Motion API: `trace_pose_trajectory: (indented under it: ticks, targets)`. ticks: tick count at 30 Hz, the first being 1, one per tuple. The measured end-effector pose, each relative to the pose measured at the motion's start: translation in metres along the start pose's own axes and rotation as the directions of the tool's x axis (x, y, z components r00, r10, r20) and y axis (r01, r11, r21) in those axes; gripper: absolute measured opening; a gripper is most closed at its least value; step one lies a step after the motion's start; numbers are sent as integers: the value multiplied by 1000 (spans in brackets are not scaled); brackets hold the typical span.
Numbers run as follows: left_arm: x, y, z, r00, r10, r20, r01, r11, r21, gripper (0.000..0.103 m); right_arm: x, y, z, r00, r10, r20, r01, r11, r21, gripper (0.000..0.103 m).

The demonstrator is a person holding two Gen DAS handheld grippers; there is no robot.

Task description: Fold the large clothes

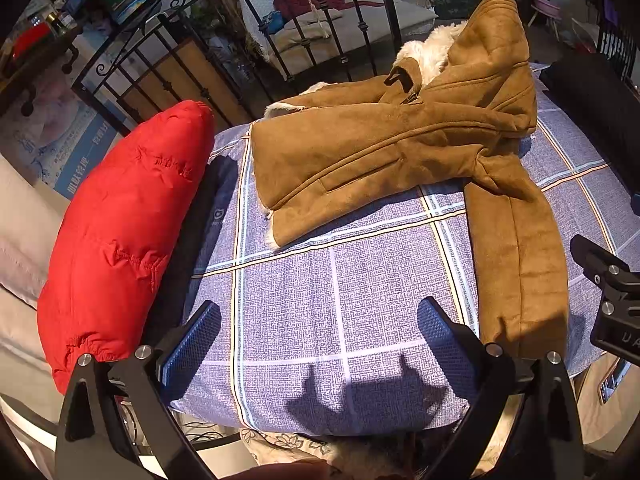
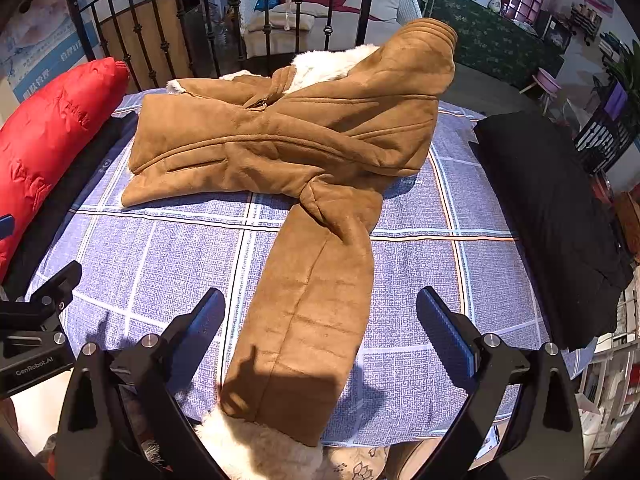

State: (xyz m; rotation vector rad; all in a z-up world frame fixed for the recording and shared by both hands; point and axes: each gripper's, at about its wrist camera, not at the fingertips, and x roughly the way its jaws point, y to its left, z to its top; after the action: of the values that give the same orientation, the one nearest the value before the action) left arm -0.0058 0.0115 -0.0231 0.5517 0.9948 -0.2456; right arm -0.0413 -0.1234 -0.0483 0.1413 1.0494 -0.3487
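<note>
Right wrist view: right gripper point(image 2: 320, 320) fingers apart, straddling tan coat point(image 2: 288, 144) sleeve at 6 o'clock; left gripper point(image 1: 320, 332) fingers apart, empty.

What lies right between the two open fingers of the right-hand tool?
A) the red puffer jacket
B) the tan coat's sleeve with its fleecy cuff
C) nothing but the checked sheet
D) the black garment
B: in the right wrist view the tan coat's sleeve runs toward the camera between the right tool fingers, fleecy cuff nearest.
</note>
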Motion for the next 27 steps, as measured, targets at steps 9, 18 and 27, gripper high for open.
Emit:
trace_pose_trajectory:
  ticks: [9, 18, 27]
  targets:
    - [0, 0, -1, 1000, 2, -4, -2, 1000, 0, 97, 0, 2, -1, 1000, 0, -3, 0, 1000, -2, 95]
    - [0, 0, 0, 1000, 1, -4, -1, 1000, 0, 97, 0, 4, -2, 1000, 1, -3, -1, 1000, -4, 95]
    - [0, -1, 1, 1000, 2, -5, -2, 1000, 1, 97, 0, 5, -2, 1000, -1, -4, 1, 1000, -5, 95]
